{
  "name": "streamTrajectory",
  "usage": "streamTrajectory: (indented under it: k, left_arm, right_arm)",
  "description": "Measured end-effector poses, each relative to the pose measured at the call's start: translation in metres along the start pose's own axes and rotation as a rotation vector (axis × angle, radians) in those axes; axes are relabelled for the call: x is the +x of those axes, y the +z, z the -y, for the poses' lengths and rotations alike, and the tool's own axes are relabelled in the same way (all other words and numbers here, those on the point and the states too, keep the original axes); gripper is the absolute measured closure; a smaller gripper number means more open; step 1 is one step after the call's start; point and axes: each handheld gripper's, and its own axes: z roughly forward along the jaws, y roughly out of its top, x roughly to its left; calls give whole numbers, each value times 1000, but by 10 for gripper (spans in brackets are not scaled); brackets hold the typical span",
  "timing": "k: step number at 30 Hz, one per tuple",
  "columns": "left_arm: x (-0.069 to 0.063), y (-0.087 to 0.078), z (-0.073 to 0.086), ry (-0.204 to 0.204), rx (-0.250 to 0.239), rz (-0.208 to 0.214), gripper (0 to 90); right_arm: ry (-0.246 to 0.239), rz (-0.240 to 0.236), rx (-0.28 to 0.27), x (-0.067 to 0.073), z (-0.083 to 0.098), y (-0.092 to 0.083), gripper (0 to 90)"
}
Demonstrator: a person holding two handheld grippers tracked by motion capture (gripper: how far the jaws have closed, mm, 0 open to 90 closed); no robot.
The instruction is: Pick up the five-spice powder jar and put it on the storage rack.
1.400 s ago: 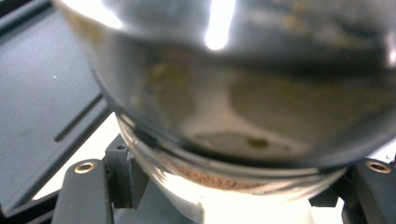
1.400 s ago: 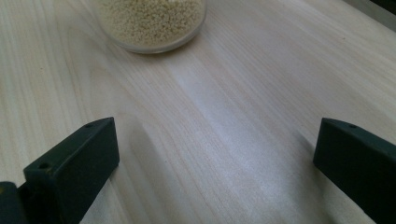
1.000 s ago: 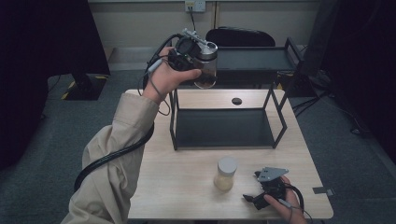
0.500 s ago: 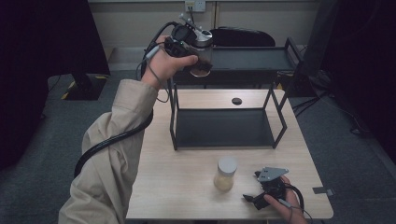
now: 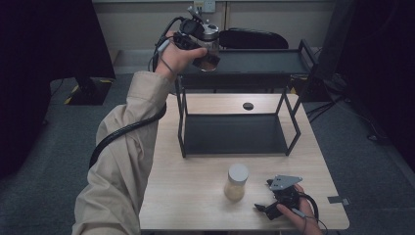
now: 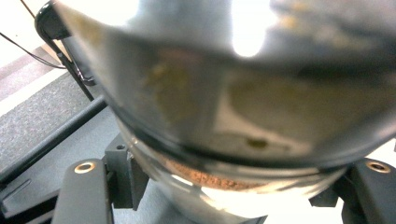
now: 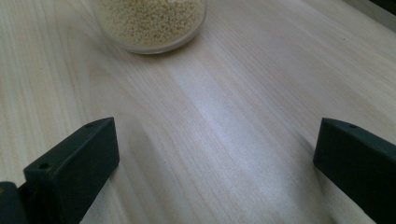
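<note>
Above the rack's (image 5: 293,61) top shelf, at its left end, the left tool (image 5: 195,36) clamps a jar (image 5: 209,51) holding brown contents. Near the desk's (image 5: 195,196) front edge, the right tool (image 5: 266,209) rests with jaws wide apart, a second jar (image 5: 236,182) of pale grains just beside it.

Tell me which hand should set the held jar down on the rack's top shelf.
Left. The left gripper is clamped on the jar, already raised at the top shelf of the rack. The right gripper rests open and empty on the table, beside the second jar.
</note>
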Motion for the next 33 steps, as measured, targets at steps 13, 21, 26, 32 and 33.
streamTrajectory:
  k: [13,21,26,32,33]
  left_arm:
    - [0,16,-1,-13,10,-16,304]
    - [-6,18,2,-3,2,-38,303]
    - [-8,18,3,0,-4,-43,303]
    - [-12,15,7,-50,-22,-63,157]
    - [-12,15,7,-50,-22,-63,145]
  right_arm:
    - [-1,-1,0,0,0,0,0]
    - [-1,-1,0,0,0,0,0]
    - [-1,0,0,0,0,0,0]
    - [1,1,0,0,0,0,0]
    - [1,1,0,0,0,0,0]
